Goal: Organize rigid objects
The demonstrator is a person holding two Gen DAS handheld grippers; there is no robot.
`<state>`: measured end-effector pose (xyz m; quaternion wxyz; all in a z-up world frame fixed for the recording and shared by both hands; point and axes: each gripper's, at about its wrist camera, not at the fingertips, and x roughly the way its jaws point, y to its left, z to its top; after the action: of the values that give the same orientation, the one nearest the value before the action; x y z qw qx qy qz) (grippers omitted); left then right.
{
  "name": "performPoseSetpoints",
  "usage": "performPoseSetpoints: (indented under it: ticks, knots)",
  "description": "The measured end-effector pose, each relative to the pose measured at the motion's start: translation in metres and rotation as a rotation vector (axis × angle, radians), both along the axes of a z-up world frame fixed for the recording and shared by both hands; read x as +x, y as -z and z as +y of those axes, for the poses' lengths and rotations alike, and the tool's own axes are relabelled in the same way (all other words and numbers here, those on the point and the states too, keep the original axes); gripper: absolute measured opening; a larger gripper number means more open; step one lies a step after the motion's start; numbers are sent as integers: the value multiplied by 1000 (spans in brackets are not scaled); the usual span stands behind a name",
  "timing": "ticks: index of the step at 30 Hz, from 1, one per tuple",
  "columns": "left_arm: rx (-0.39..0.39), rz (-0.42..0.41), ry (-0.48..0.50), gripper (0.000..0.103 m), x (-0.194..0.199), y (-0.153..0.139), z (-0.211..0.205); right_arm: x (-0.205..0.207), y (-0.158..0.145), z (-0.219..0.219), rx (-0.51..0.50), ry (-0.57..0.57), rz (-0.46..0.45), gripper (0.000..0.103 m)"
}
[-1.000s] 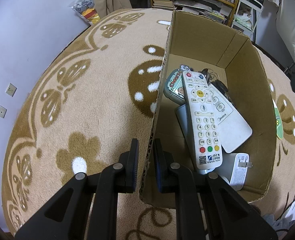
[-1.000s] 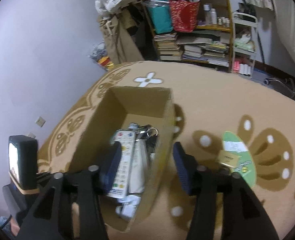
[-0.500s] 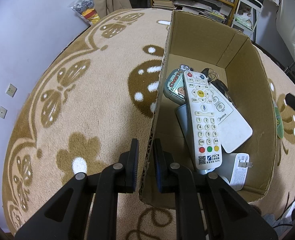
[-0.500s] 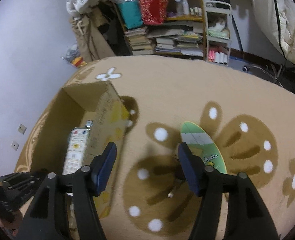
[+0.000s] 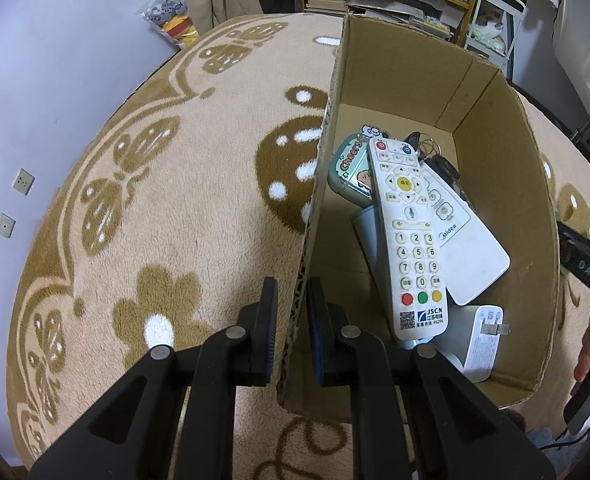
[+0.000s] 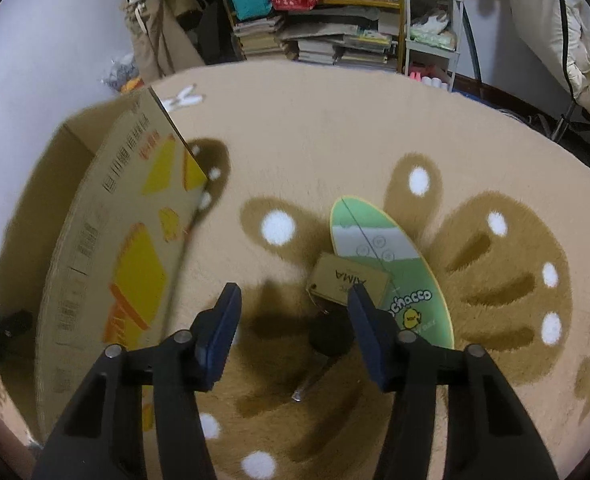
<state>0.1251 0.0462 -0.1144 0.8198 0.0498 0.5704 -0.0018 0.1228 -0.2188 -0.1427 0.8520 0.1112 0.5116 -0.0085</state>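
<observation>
My left gripper is shut on the near left wall of the open cardboard box, which stands on the rug. Inside lie a white remote, a wider white remote, a white charger, a teal case and a bunch of keys. In the right wrist view, my right gripper hangs over a black key with a tan tag. Its jaws are closing. The key lies between them, near the right finger, untouched.
A green oval card lies on the rug under the tag. The box's printed outer wall stands left of the right gripper. Shelves with books and a white rack line the rug's far edge.
The right gripper has swung from above the box out to its right and sunk toward the key on the rug. The left gripper has kept still on the box wall.
</observation>
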Motion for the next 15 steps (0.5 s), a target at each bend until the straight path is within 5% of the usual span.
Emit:
performPoseSetpoints:
  ticks: [6, 15]
  knots:
    - [5, 2, 1, 13, 1, 0, 0, 2, 18, -9, 7, 28, 28, 28]
    - [3, 2, 0, 13, 2, 1, -1, -3, 19, -17, 5, 62, 13, 3]
